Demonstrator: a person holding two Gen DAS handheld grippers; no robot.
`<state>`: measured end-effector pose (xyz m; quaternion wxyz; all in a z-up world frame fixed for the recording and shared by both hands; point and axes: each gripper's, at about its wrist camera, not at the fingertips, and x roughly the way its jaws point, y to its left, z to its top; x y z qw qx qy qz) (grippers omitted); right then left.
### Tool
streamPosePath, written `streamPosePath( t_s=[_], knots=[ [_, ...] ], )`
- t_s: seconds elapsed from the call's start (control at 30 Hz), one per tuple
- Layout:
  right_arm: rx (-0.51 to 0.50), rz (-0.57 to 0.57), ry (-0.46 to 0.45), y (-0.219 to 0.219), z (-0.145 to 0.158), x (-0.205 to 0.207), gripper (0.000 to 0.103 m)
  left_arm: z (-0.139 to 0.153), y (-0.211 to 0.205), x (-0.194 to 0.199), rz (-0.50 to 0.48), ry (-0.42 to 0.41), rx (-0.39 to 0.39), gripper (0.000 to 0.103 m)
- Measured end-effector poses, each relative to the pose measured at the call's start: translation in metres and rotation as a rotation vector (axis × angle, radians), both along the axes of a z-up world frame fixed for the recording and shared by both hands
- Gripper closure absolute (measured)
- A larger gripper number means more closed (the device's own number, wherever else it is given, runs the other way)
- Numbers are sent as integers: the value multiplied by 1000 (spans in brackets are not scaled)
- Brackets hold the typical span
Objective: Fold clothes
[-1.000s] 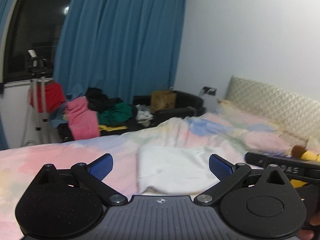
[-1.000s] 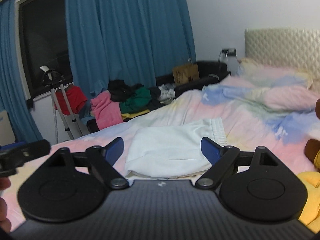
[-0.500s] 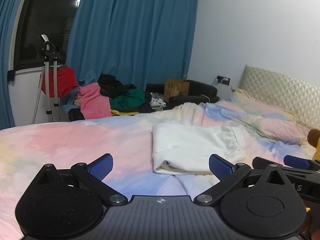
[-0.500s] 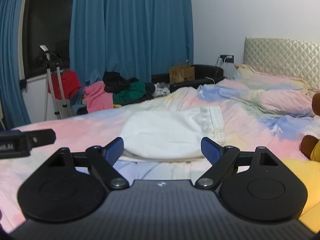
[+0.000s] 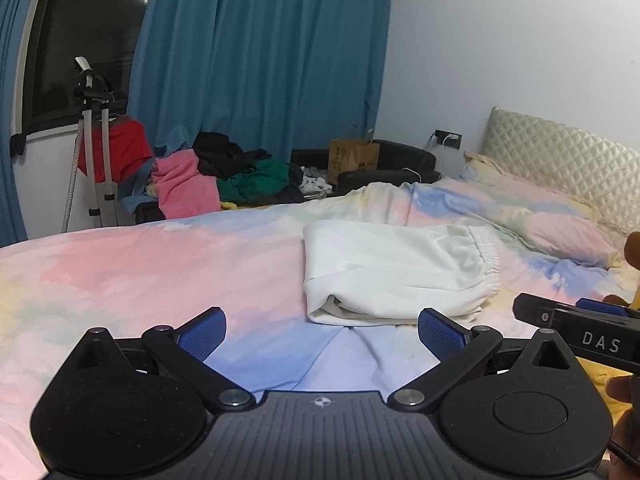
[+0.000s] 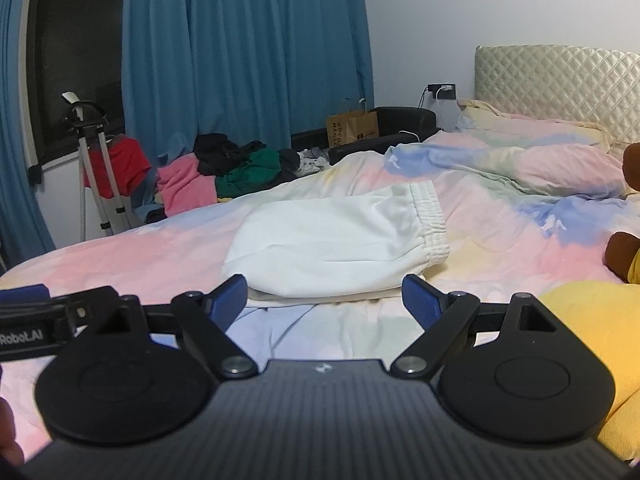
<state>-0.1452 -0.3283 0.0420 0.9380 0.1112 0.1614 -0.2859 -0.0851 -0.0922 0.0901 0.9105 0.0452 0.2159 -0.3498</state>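
Observation:
A white garment with an elastic waistband lies folded on the pastel bedspread; it also shows in the right wrist view. My left gripper is open and empty, held above the bed short of the garment's near edge. My right gripper is open and empty, just in front of the garment's near fold. The right gripper's side shows at the right of the left wrist view. The left gripper's side shows at the left of the right wrist view.
A pile of pink, green and black clothes lies beyond the bed's far edge by blue curtains. A stand with a red cloth is at the left. Pillows and a quilted headboard are at the right. A yellow plush lies near right.
Both grippers have drawn back from the white garment and risen slightly. The garment now lies farther ahead in both views. Both stay open.

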Motion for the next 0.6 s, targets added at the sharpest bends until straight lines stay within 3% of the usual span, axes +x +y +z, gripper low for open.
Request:
streamPosePath(
  t_s=[0.6],
  knots=[
    [-1, 4, 6, 1, 0, -1, 17, 6, 6, -5, 4, -10, -1, 0]
  ],
)
